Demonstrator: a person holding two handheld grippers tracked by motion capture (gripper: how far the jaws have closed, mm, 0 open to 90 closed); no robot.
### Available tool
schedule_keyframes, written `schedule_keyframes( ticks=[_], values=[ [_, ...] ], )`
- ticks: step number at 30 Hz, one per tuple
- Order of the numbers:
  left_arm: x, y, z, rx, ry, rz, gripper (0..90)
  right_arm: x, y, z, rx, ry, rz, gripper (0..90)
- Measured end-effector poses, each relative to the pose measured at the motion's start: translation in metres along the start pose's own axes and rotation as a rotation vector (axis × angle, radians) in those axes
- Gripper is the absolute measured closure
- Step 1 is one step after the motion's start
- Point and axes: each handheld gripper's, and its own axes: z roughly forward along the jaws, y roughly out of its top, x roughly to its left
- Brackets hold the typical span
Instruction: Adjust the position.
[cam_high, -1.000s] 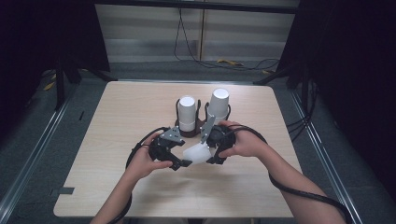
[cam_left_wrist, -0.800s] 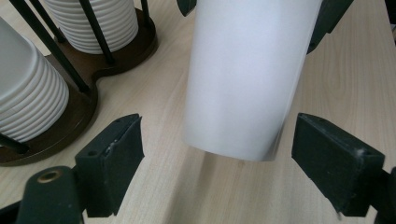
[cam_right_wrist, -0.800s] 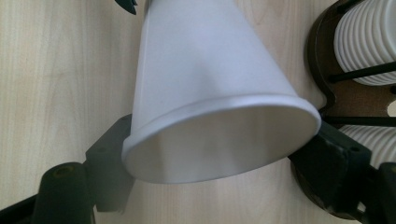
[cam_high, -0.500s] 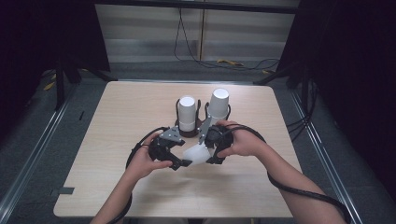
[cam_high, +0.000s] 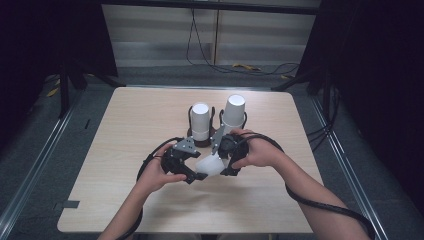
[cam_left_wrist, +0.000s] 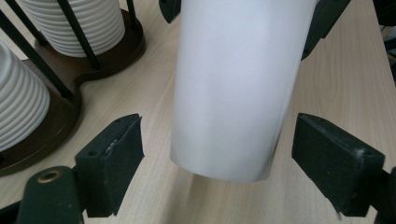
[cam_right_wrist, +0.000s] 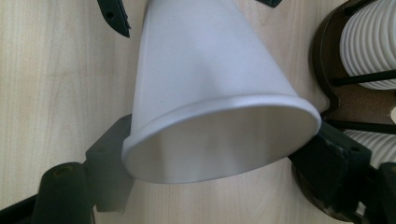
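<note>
Two grippers meet over the near middle of the table, with one white paper cup lying on its side between them, its long axis running from one tool to the other. The right gripper is clamped across the cup's open rim, a jaw pressed to each side. The left gripper faces the cup's closed base with its jaws spread wide, one on either side and neither touching, so the cup lies straight ahead of it and already partly between them. Judging by this, closing those jaws would complete a handover. Just behind stands a dark wooden holder with two stacks of ribbed cups; open tabletop lies left, right and nearer the person.
</note>
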Motion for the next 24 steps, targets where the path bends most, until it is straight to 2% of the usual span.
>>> schedule_keyframes(
  ticks=[2,7,9,15,17,19,20,24],
  values=[
    [-0.0007,-0.0004,0.003,-0.001,-0.006,0.001,16.4,-0.0005,0.0008,-0.0002,0.0,0.001,-0.014,20.3],
    [-0.0012,0.0003,0.0037,0.0,-0.008,0.012,16.8,0.0015,0.003,0.0001,-0.001,0.008,-0.008,20.3],
    [-0.0021,0.0005,0.0048,-0.014,-0.011,0.013,18.0,0.0013,0.0035,0.0005,-0.003,0.005,-0.014,20.3],
    [-0.0033,0.0017,0.0082,0.017,-0.012,0.033,20.1,0.0013,0.0064,0.0002,-0.017,0.006,-0.024,20.2],
    [-0.0046,0.0021,0.0101,0.011,-0.019,0.034,20.5,0.0016,0.0075,-0.0007,-0.02,0.008,-0.016,20.2],
    [-0.0053,0.0028,0.0102,0.018,-0.022,0.045,26.6,0.0014,0.0087,-0.0011,-0.024,0.004,-0.026,20.2],
    [-0.0059,0.0027,0.0106,0.015,-0.021,0.045,30.5,0.0027,0.0089,-0.0014,-0.022,0.011,-0.014,20.2],
    [-0.0057,0.0021,0.0105,0.018,-0.031,0.051,31.4,0.0026,0.0084,-0.0005,-0.026,0.014,-0.022,20.2]
  ],
)
